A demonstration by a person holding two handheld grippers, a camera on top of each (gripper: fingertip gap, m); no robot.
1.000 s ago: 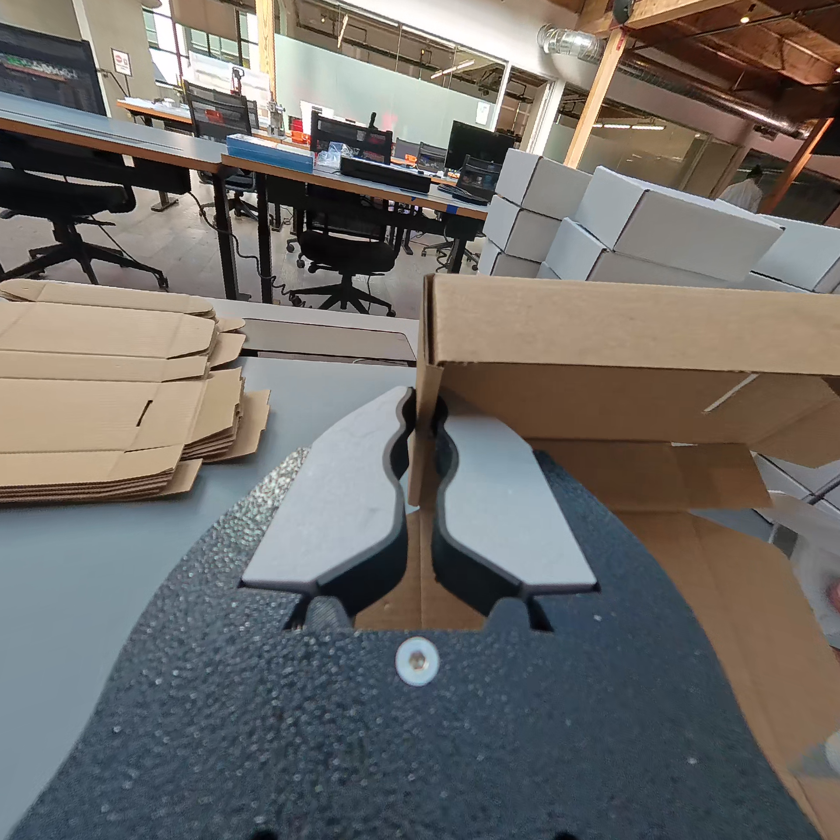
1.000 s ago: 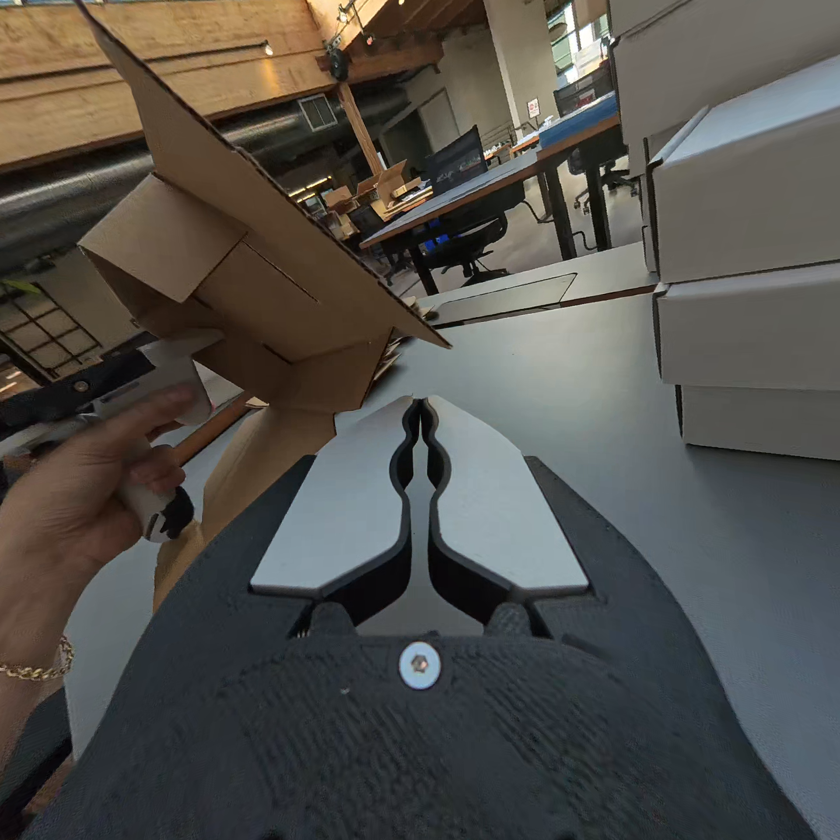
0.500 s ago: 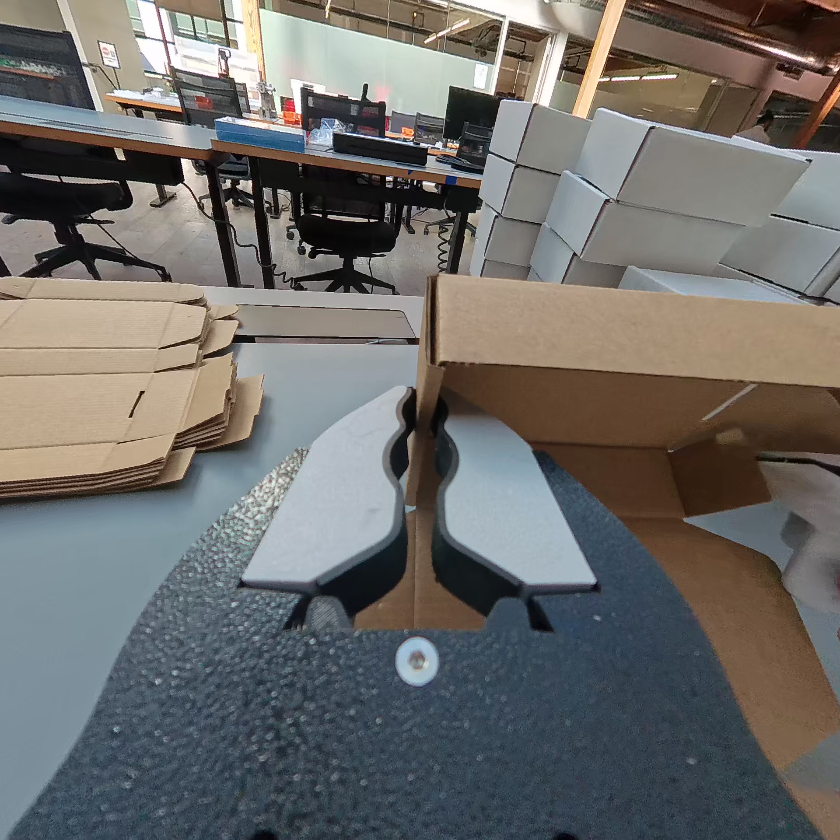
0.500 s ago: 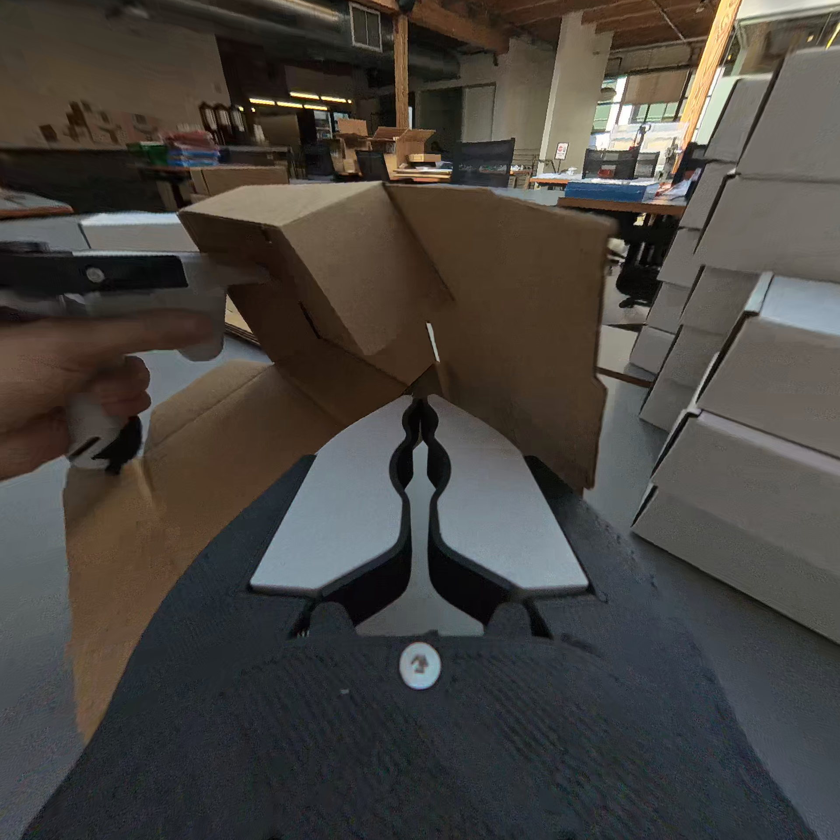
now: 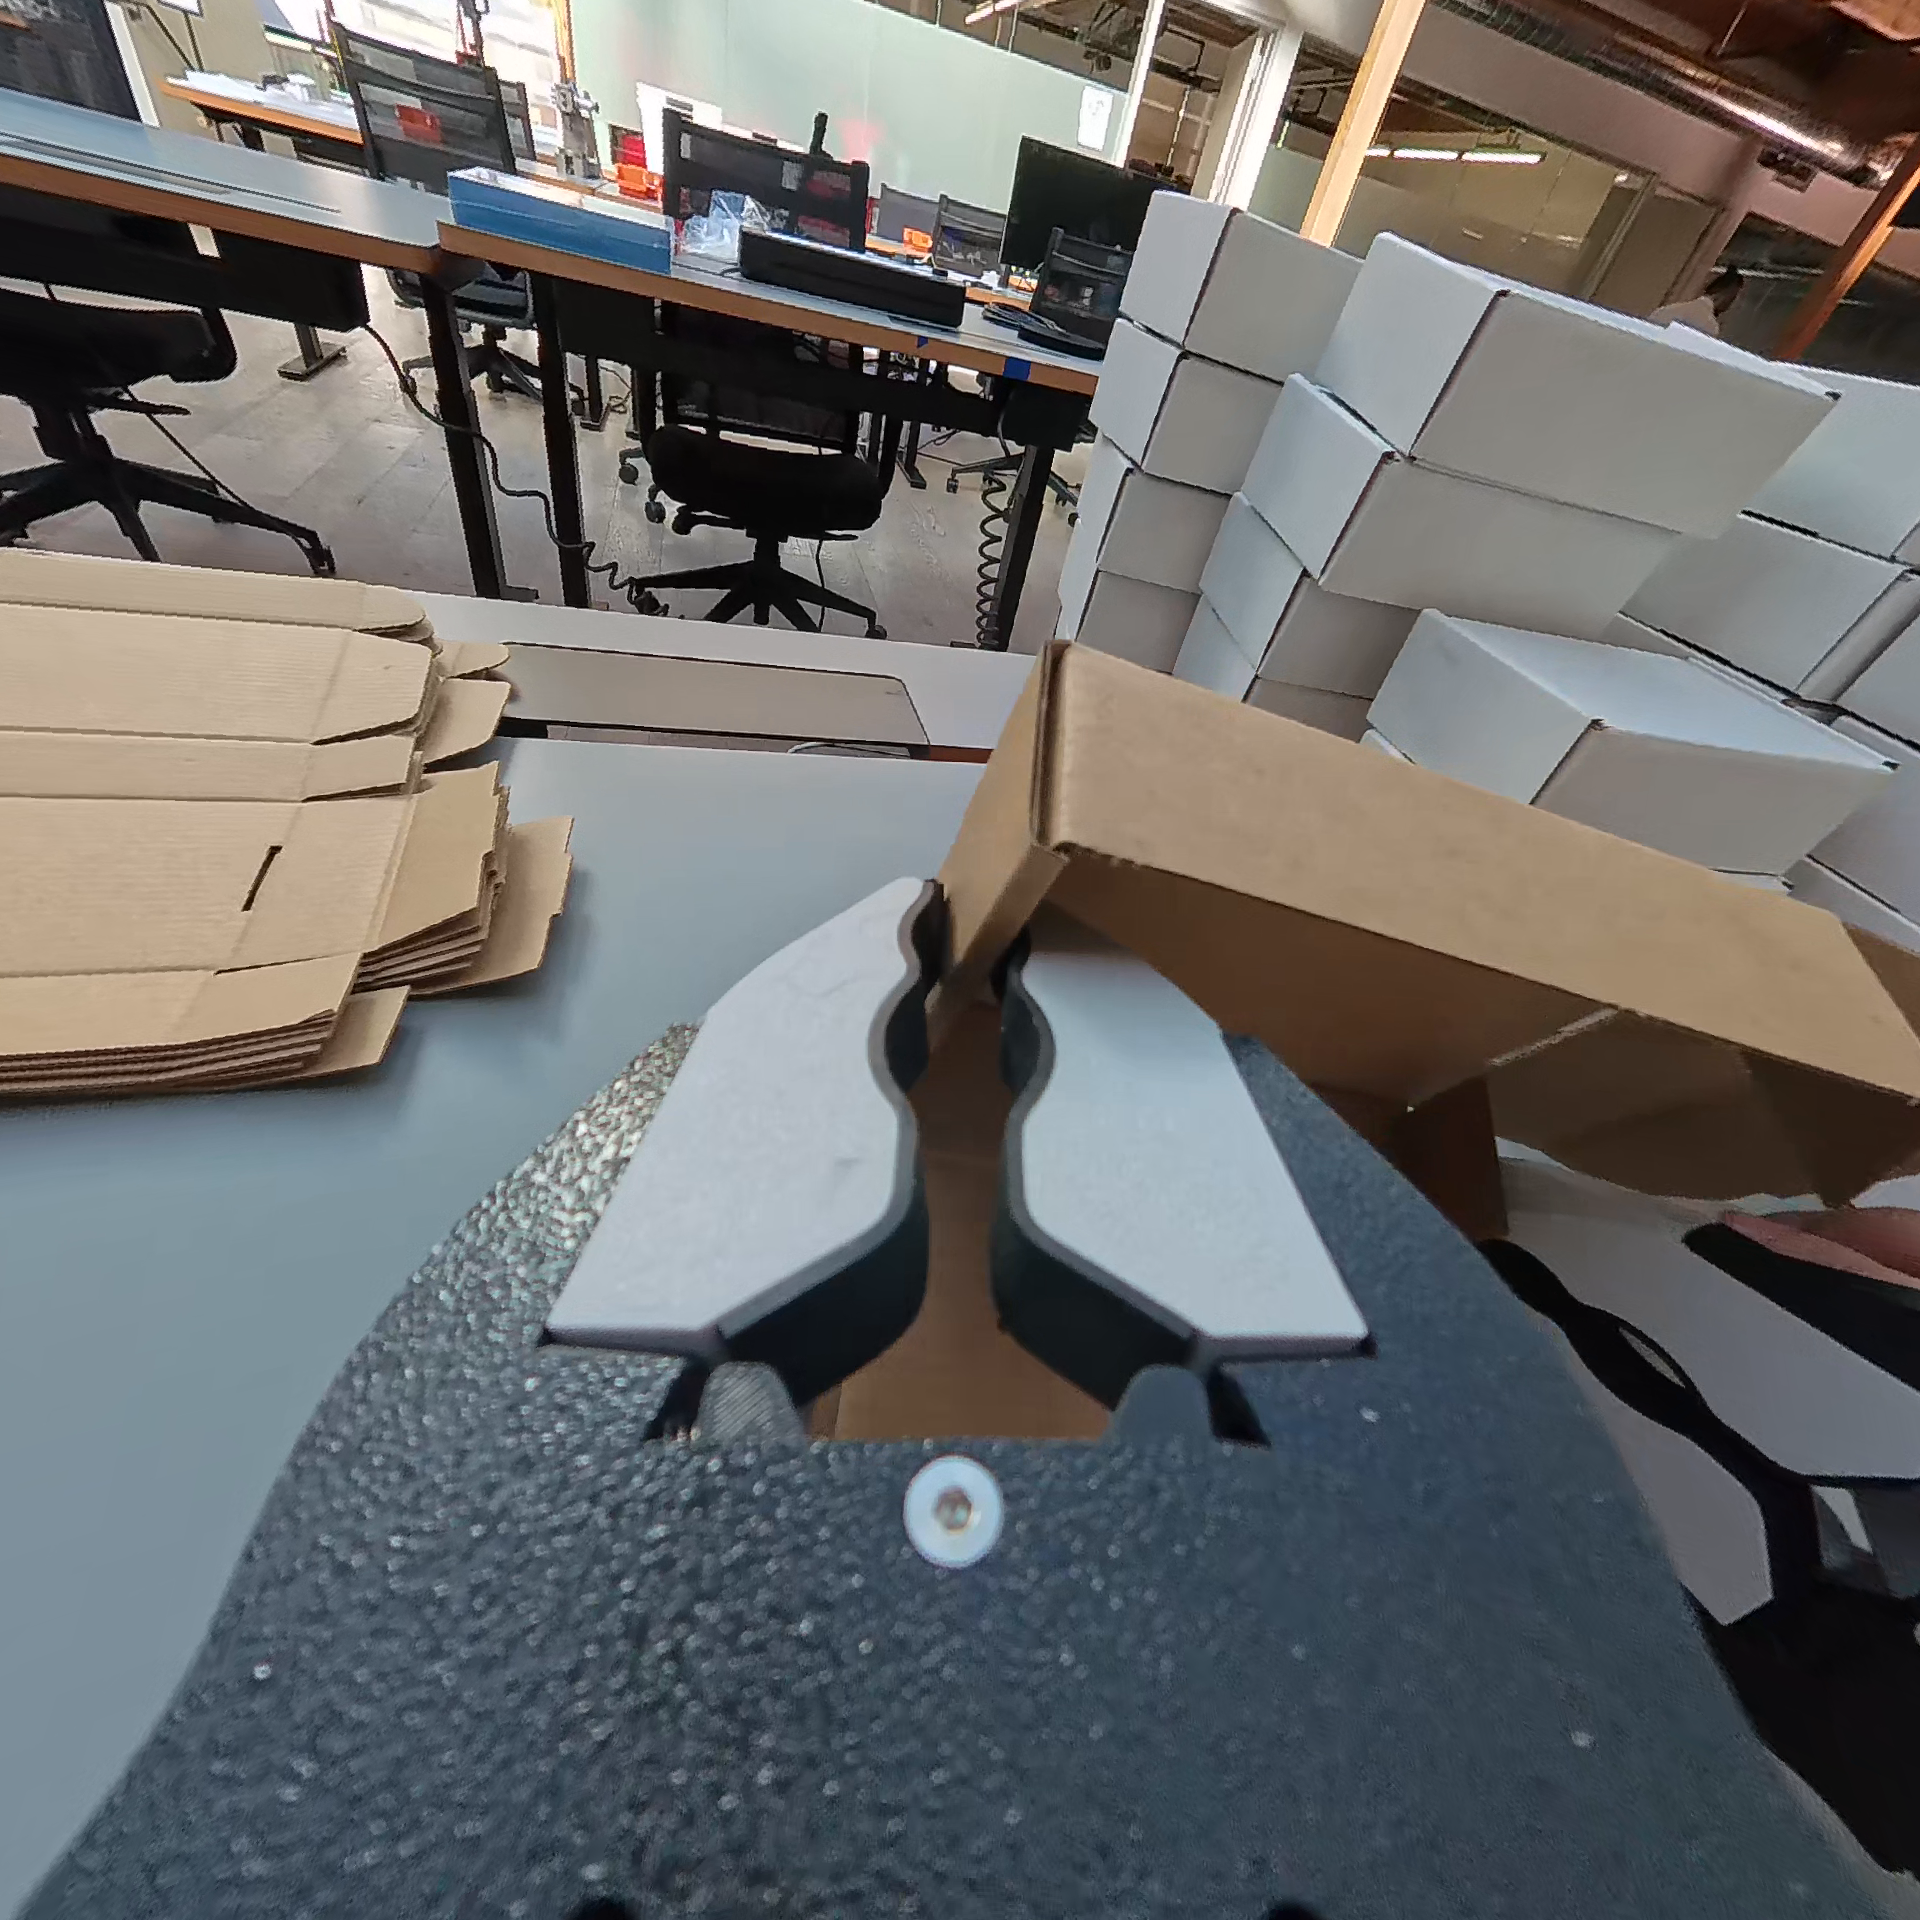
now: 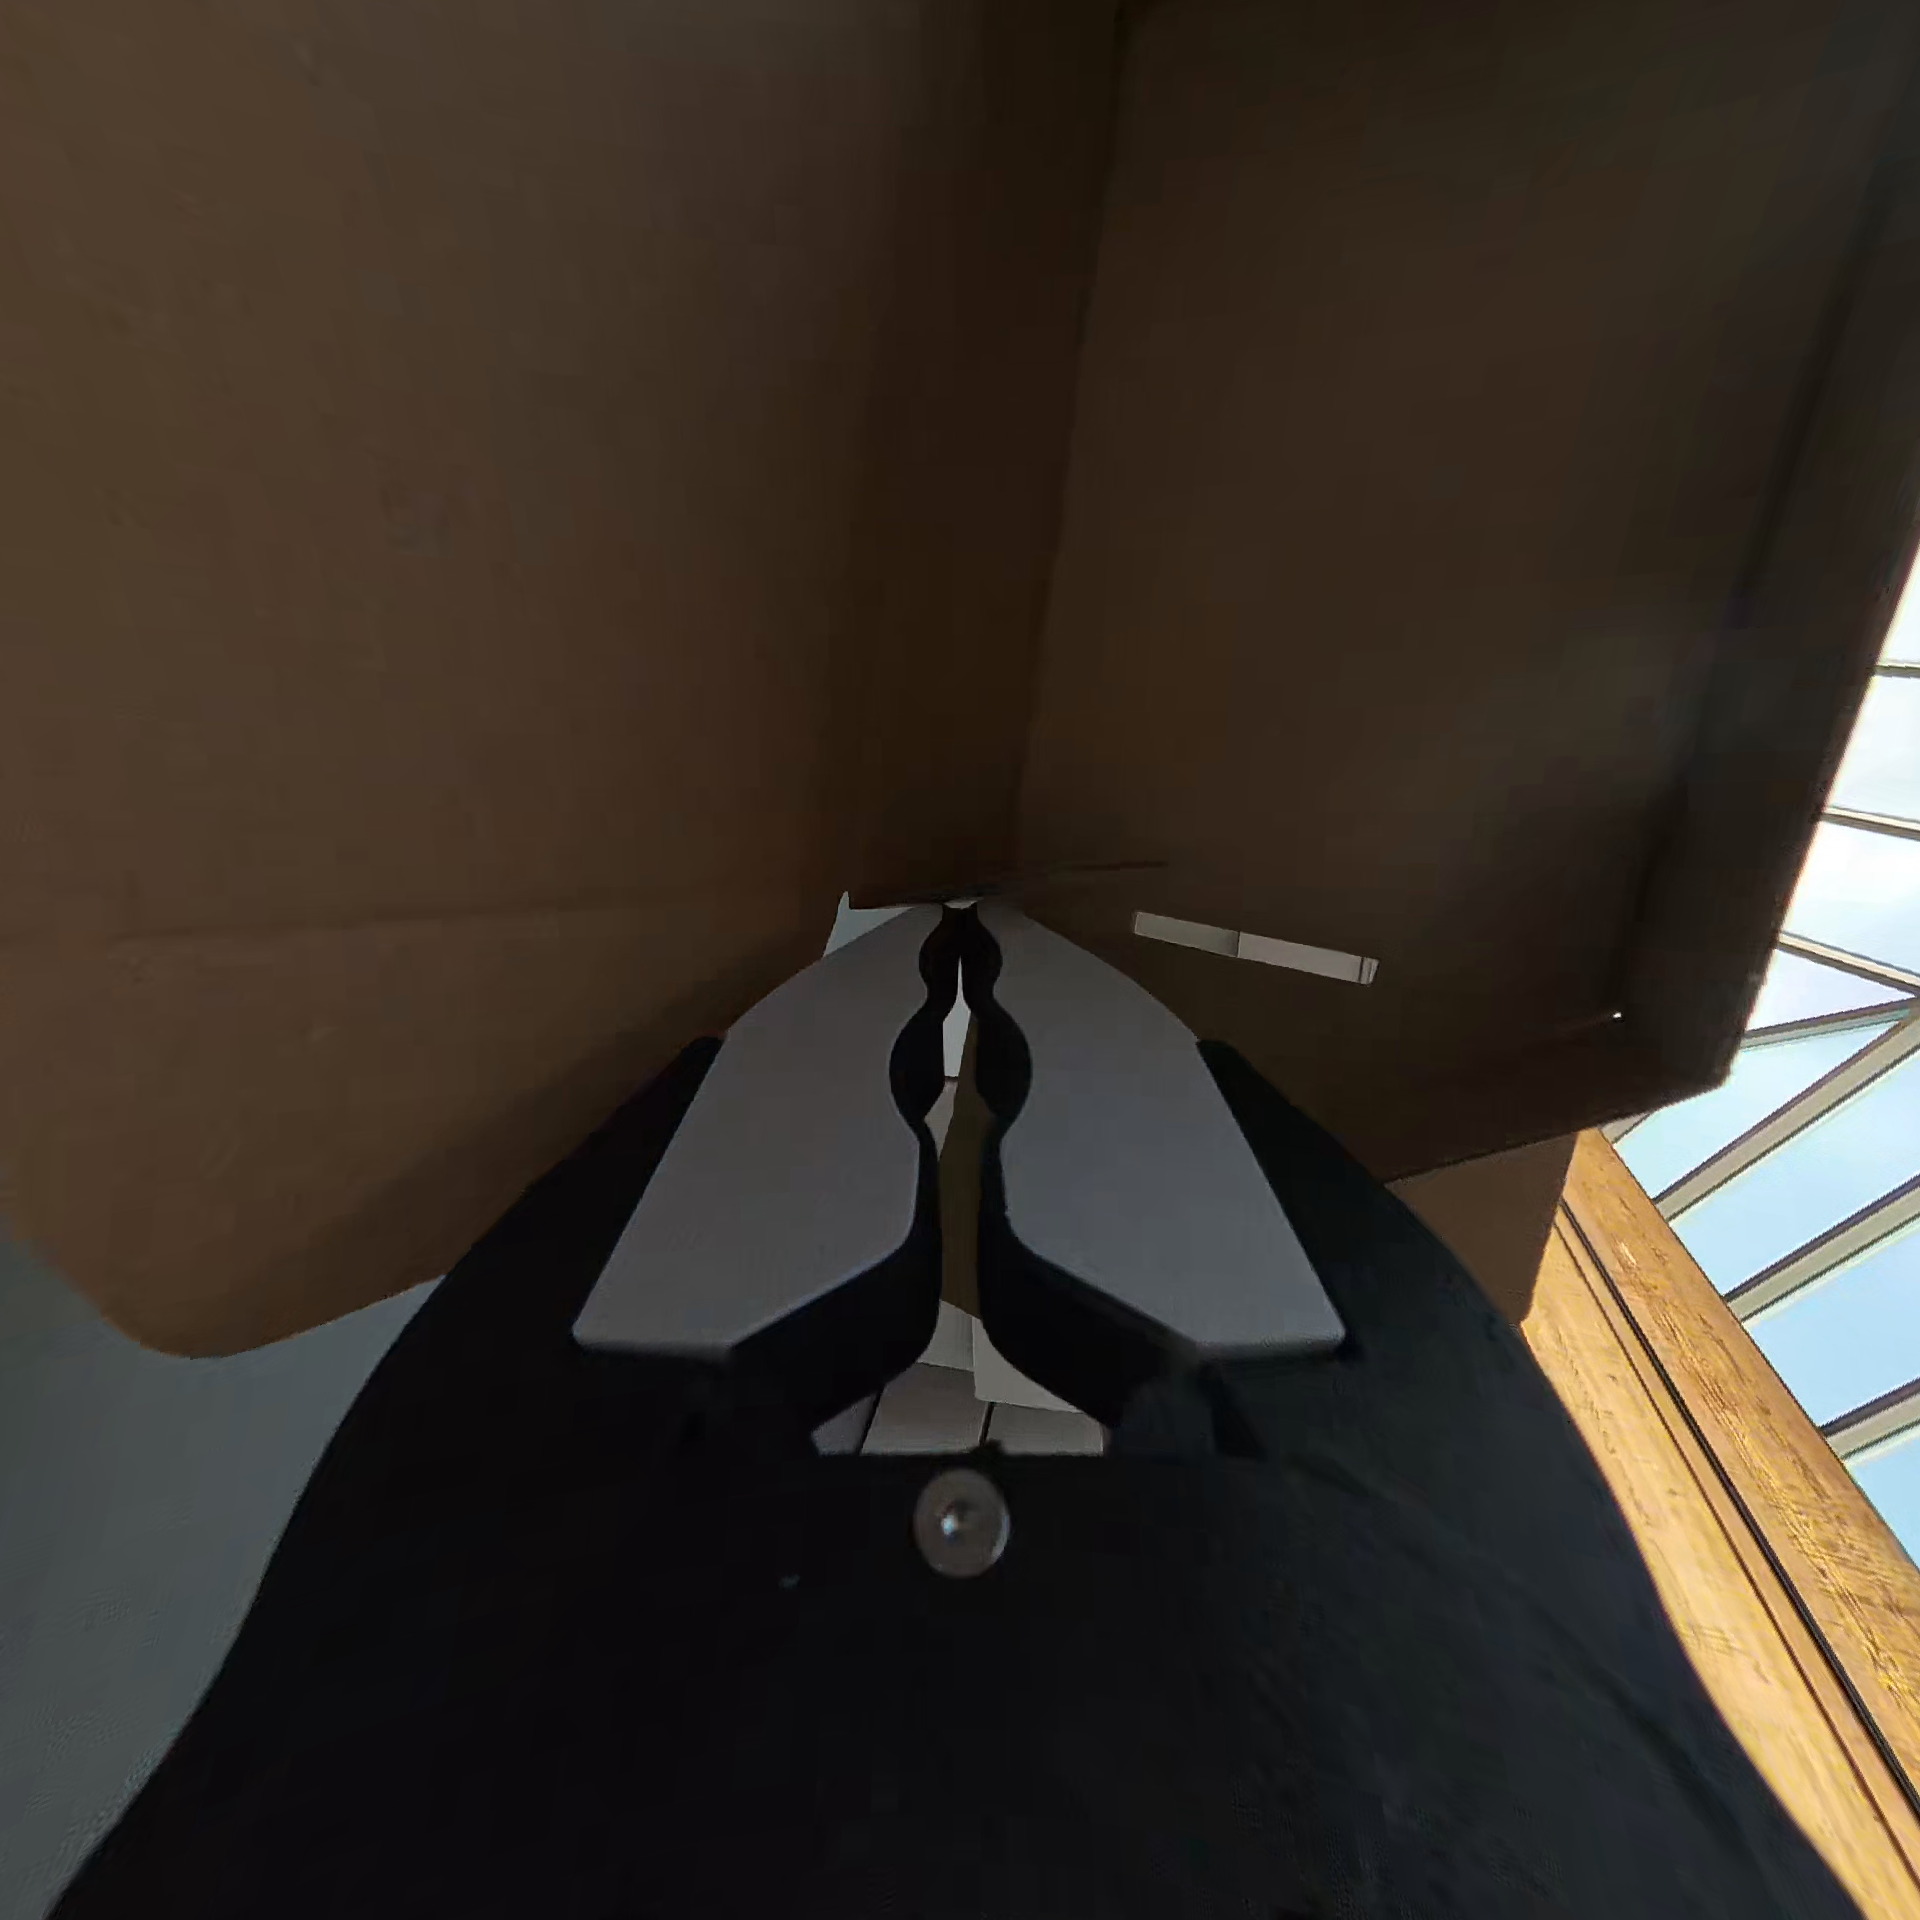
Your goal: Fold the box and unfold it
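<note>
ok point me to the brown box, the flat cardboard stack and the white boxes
brown box (image 5: 1351, 862), left wrist view, on its long outer side panel
flat cardboard stack (image 5: 187, 831), left wrist view, on the top sheet
white boxes (image 5: 1558, 416), left wrist view, on one upper box's side

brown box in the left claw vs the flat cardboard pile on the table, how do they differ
The brown box is partly folded, its walls standing; the flat cardboard pile is unfolded sheets. The box is tilted and gripped at one corner wall by the left claw; the pile lies level on the grey table, untouched. The box is one piece; the pile is several stacked. Both are plain brown corrugated cardboard.
</note>
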